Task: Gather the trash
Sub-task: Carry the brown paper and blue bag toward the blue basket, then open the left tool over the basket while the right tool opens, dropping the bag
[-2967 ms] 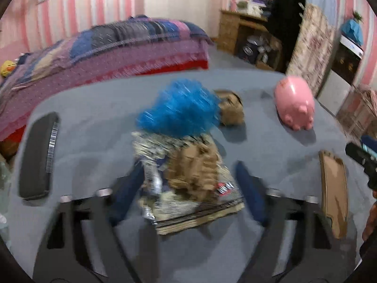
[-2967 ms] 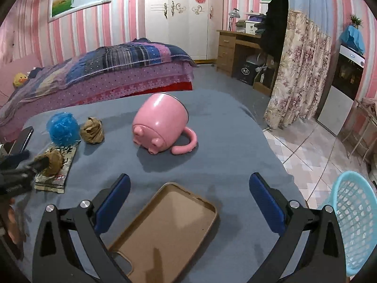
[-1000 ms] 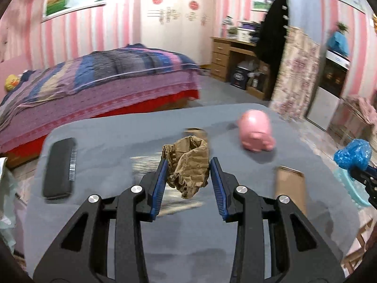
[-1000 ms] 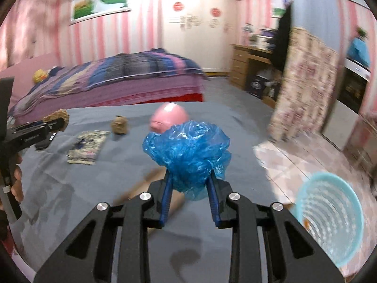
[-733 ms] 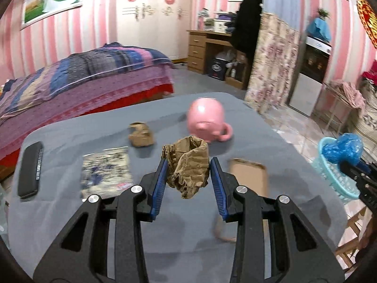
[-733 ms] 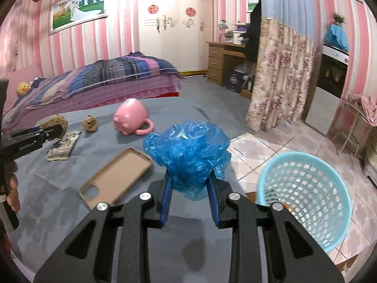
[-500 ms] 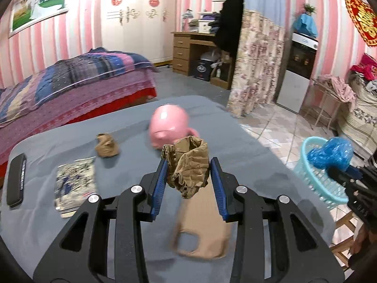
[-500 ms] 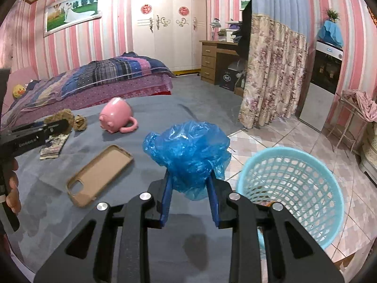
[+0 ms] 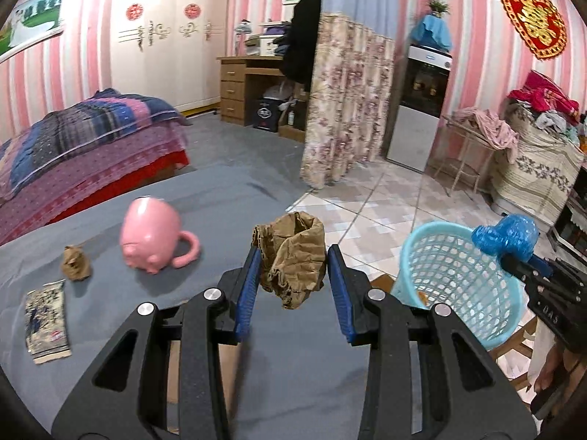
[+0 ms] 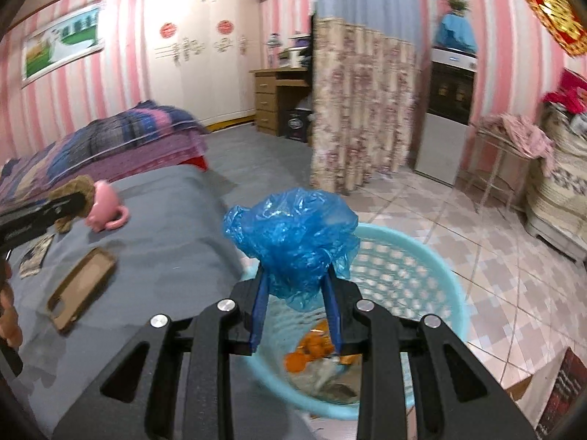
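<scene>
While my right gripper (image 10: 295,308) pinches the blue bag (image 10: 293,236) above the basket (image 10: 414,267) and my left gripper (image 9: 293,286) clamps brown paper (image 9: 293,256), I risk the light bag clinging to the jaws or drifting past the rim.

Basket contents: the light blue basket (image 10: 411,267) holds orange scraps and pale litter, partly hidden behind the right gripper (image 10: 295,295) and its blue plastic bag (image 10: 293,238); what the litter is cannot be told.
Phone case (image 9: 172,363): in the left wrist view only slivers show between the arms of the left gripper (image 9: 293,282).
Wrapper (image 9: 47,321): print too small to read.
Person: only fingers (image 10: 9,324) at the picture's edge.
Far wall: blurred in the right wrist view.
</scene>
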`<act>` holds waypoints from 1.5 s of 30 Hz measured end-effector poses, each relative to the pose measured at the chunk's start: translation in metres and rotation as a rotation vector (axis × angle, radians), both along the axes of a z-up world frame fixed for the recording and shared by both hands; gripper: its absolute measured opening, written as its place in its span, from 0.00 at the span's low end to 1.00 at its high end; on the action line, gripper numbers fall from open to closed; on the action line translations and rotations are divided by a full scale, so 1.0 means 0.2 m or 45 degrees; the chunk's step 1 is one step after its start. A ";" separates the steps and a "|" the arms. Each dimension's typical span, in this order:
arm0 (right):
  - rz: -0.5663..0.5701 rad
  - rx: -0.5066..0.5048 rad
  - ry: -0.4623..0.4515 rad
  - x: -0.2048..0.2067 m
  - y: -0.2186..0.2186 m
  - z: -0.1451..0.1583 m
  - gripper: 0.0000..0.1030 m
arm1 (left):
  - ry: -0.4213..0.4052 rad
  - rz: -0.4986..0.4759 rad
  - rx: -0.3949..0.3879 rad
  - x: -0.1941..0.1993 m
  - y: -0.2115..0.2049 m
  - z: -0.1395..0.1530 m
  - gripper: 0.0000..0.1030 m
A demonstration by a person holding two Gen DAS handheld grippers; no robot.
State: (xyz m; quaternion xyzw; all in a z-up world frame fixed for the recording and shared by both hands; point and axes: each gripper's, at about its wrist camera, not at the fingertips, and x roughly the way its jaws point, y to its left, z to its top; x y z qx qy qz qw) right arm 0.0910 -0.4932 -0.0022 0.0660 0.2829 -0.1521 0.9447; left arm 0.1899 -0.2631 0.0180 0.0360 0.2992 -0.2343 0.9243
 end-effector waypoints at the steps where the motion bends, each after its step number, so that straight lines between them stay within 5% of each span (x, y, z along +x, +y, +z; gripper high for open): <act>1: -0.024 0.009 -0.004 -0.01 -0.04 -0.01 0.27 | 0.001 -0.018 -0.001 0.00 -0.04 -0.01 0.35; 12: -0.196 -0.042 0.070 -0.05 -0.27 -0.09 0.27 | 0.032 -0.201 0.018 -0.03 -0.45 -0.11 0.35; 27: -0.309 0.059 0.063 -0.12 -0.51 -0.15 0.27 | 0.037 -0.395 0.128 -0.08 -0.96 -0.33 0.41; 36: -0.253 0.039 0.100 -0.05 -0.45 -0.18 0.27 | -0.060 -0.239 0.165 0.01 -0.81 -0.26 0.80; 45: -0.203 0.015 0.121 0.06 -0.30 -0.20 0.28 | -0.097 -0.028 0.136 0.07 -0.44 -0.18 0.89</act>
